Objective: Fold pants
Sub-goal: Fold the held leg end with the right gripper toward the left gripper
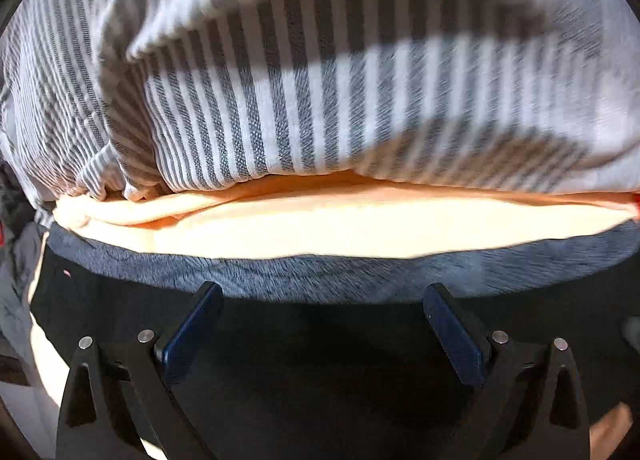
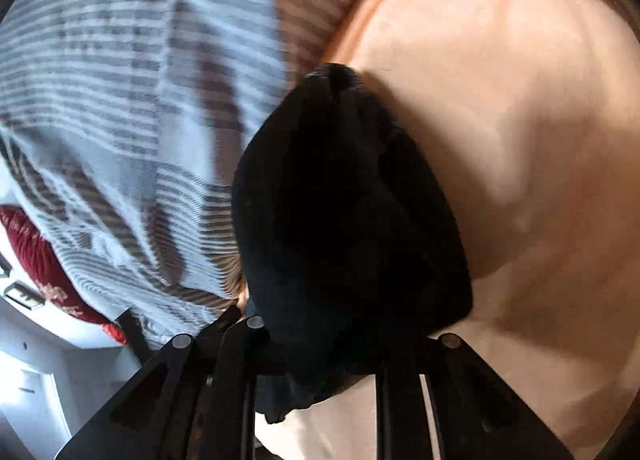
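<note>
Hiding right gripper (image 2: 340,340) fingers: bunched pants (image 2: 344,199); left gripper (image 1: 322,300) spread.

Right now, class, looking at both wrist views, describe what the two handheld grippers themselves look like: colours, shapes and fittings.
The left gripper has black linkage arms with triangular cut-outs and round silver pivot pins, and flat, dark blue rectangular finger pads. The right gripper shows the same black arms, cut-outs and silver pins; its pads are hidden. No cables, markings or sleeves show.
</note>
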Action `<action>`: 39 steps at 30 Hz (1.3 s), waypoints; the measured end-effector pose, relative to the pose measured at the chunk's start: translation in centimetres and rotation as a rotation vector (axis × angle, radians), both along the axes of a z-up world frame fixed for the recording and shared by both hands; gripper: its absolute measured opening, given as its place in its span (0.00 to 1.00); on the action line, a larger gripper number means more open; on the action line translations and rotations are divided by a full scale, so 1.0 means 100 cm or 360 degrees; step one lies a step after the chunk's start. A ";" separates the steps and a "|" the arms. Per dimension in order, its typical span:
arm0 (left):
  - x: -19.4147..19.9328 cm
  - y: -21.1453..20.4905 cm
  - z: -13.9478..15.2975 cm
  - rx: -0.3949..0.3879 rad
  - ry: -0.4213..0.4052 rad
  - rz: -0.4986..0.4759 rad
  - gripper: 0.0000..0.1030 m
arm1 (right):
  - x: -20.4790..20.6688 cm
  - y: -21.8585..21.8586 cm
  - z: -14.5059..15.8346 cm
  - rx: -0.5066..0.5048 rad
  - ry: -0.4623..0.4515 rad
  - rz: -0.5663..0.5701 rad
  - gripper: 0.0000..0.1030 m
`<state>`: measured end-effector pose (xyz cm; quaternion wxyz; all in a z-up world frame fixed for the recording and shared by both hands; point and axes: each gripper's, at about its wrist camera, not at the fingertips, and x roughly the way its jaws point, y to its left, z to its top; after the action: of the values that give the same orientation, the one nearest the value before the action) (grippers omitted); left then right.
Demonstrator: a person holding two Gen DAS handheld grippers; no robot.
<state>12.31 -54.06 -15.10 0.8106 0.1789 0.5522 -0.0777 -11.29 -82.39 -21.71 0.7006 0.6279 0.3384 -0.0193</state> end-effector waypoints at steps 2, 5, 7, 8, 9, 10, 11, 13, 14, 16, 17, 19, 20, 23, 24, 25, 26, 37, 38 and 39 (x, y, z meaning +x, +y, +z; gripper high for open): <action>0.008 -0.001 -0.021 0.0049 0.0080 0.0027 0.98 | 0.003 0.002 0.011 -0.0022 -0.0041 0.0028 0.18; 0.011 0.003 -0.031 -0.0009 0.0086 0.0004 1.00 | 0.005 0.006 0.027 -0.0041 -0.0120 0.0061 0.18; 0.010 0.001 -0.028 0.0007 0.0077 -0.0048 1.00 | 0.008 0.012 0.040 -0.0073 -0.0167 0.0086 0.18; 0.010 0.002 -0.025 0.0019 0.0090 -0.0067 1.00 | 0.010 0.016 0.046 -0.0092 -0.0183 0.0096 0.18; 0.008 0.004 -0.020 0.0015 0.0101 -0.0066 1.00 | 0.011 0.019 0.052 -0.0108 -0.0196 0.0106 0.18; 0.006 0.007 -0.014 -0.0002 0.0097 -0.0063 1.00 | 0.015 0.025 0.059 -0.0130 -0.0211 0.0120 0.18; 0.002 0.012 -0.006 -0.0027 0.0087 -0.0064 1.00 | 0.017 0.029 0.064 -0.0144 -0.0221 0.0130 0.18; -0.012 0.025 0.006 -0.0078 0.0084 -0.0076 1.00 | 0.023 0.040 0.080 -0.0199 -0.0237 0.0166 0.18; -0.022 0.034 0.011 -0.0099 0.0100 -0.0091 1.00 | 0.025 0.045 0.086 -0.0229 -0.0241 0.0187 0.18; -0.039 0.050 0.012 -0.0115 0.0129 -0.0108 1.00 | 0.033 0.062 0.102 -0.0294 -0.0255 0.0241 0.18; -0.046 0.056 0.010 -0.0124 0.0151 -0.0113 1.00 | 0.038 0.069 0.108 -0.0315 -0.0259 0.0264 0.18; -0.056 0.064 -0.005 -0.0109 0.0246 -0.0121 1.00 | 0.049 0.085 0.118 -0.0348 -0.0265 0.0312 0.18; -0.060 0.069 -0.013 -0.0114 0.0288 -0.0130 1.00 | 0.053 0.092 0.121 -0.0360 -0.0265 0.0330 0.18; -0.059 0.078 -0.012 -0.0193 0.0280 -0.0158 1.00 | 0.070 0.122 0.131 -0.0429 -0.0245 0.0414 0.18; -0.056 0.082 -0.007 -0.0192 0.0297 -0.0156 1.00 | 0.076 0.132 0.134 -0.0450 -0.0239 0.0441 0.18; -0.053 0.088 -0.003 -0.0196 0.0292 -0.0147 1.00 | 0.079 0.139 0.136 -0.0471 -0.0234 0.0460 0.18; -0.048 0.100 0.006 -0.0216 0.0268 -0.0129 1.00 | 0.085 0.151 0.139 -0.0509 -0.0221 0.0493 0.18; 0.003 0.273 0.048 -0.0129 0.0120 0.0171 1.00 | 0.161 0.291 0.099 -0.0990 0.0123 0.0865 0.18; 0.007 0.288 0.045 -0.0114 0.0129 0.0189 1.00 | 0.168 0.308 0.088 -0.1076 0.0191 0.0911 0.20; 0.009 0.299 0.043 -0.0101 0.0140 0.0213 1.00 | 0.174 0.322 0.079 -0.1145 0.0244 0.0951 0.24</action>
<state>13.21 -24.16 -10.80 0.7941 0.1123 0.5953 -0.0485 6.09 -50.14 -13.80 0.8215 0.2171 0.5268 0.0209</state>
